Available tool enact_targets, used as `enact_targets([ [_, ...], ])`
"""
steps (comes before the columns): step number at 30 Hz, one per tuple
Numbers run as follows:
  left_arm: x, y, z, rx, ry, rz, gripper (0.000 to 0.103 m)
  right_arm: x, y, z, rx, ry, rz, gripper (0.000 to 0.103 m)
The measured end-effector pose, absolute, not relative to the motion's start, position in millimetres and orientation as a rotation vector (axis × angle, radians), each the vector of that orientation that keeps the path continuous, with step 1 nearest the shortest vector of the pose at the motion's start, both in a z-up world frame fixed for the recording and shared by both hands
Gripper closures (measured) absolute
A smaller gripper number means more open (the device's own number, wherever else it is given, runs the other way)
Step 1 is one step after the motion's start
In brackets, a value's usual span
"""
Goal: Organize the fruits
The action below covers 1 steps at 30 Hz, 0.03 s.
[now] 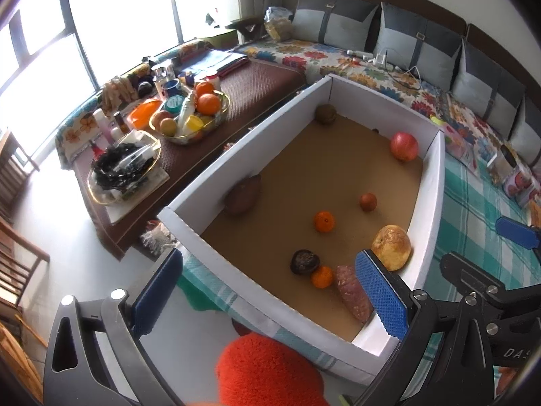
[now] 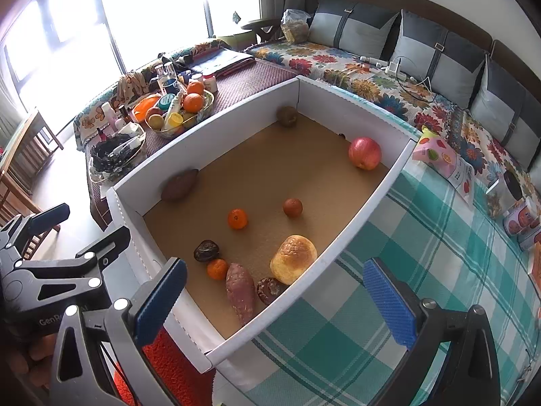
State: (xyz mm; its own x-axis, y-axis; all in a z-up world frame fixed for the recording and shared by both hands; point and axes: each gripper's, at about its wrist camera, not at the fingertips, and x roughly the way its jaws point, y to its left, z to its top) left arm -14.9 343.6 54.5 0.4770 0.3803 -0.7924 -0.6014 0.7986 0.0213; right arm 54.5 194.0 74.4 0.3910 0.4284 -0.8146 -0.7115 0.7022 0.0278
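Observation:
A white-walled cardboard box [image 1: 243, 142] [image 2: 358, 216] with a brown floor holds loose produce: a red apple [image 1: 403, 146] [image 2: 364, 153], two small oranges [image 1: 324, 221] [image 2: 237, 219], a yellow-orange fruit [image 1: 391, 247] [image 2: 293, 259], sweet potatoes [image 1: 353, 292] [image 2: 240, 293], dark wrinkled fruits [image 1: 304, 262] [image 2: 206, 251] and a brown kiwi-like fruit [image 1: 325, 114] [image 2: 287, 115]. My left gripper [image 1: 270, 292] hangs open over the box's near left corner. My right gripper [image 2: 275, 299] hangs open over the near right wall. Both hold nothing.
A dark low table [image 1: 263, 77] left of the box carries a glass bowl of oranges and bottles [image 1: 189, 115] [image 2: 179, 108] and a dish of dark items [image 1: 123, 165]. A green checked cloth [image 2: 422, 270] lies under the box. A floral sofa with grey cushions [image 2: 372, 77] runs behind.

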Motion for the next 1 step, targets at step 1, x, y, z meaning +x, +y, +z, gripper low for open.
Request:
enact_targets([
  [1,-14.6,342.9,54.3,-0.27,0.887,0.611,0.001,54.6,194.5,73.4,-0.353,0.913,0.745,0.0],
])
